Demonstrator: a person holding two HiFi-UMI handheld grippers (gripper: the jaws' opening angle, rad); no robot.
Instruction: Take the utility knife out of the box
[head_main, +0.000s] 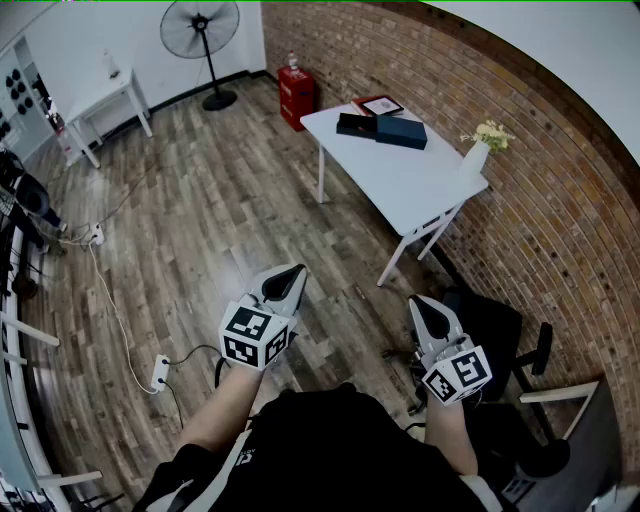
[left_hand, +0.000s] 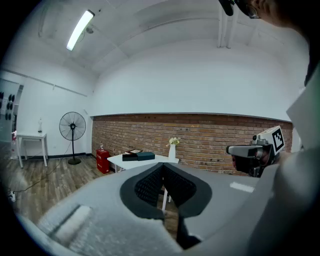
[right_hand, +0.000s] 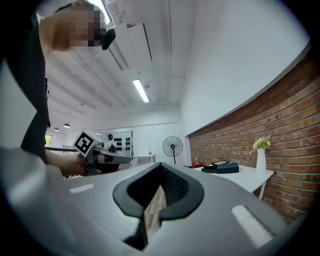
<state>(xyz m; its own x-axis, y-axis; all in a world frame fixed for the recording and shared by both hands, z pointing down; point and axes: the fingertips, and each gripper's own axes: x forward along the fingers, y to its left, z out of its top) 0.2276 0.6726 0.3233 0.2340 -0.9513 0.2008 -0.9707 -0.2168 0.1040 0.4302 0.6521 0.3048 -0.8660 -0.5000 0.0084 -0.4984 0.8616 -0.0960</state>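
Observation:
Two flat dark boxes, one black (head_main: 355, 124) and one dark blue (head_main: 402, 133), lie on a white table (head_main: 400, 185) by the brick wall, well ahead of me. No utility knife shows. Both grippers are held out in front of my body, far from the table. My left gripper (head_main: 296, 269) is shut and empty, and so is my right gripper (head_main: 419, 301). The left gripper view shows its jaws (left_hand: 162, 167) together, with the boxes (left_hand: 139, 156) small beyond them. In the right gripper view the jaws (right_hand: 161, 168) also meet, and the boxes (right_hand: 220, 168) lie off to the right.
A framed picture (head_main: 378, 105) and a white vase with flowers (head_main: 478, 150) share the table. A red cabinet (head_main: 296, 95) and a standing fan (head_main: 203, 40) are at the far wall. A black chair (head_main: 500, 335) is beside my right arm. A power strip (head_main: 160, 372) lies on the wood floor.

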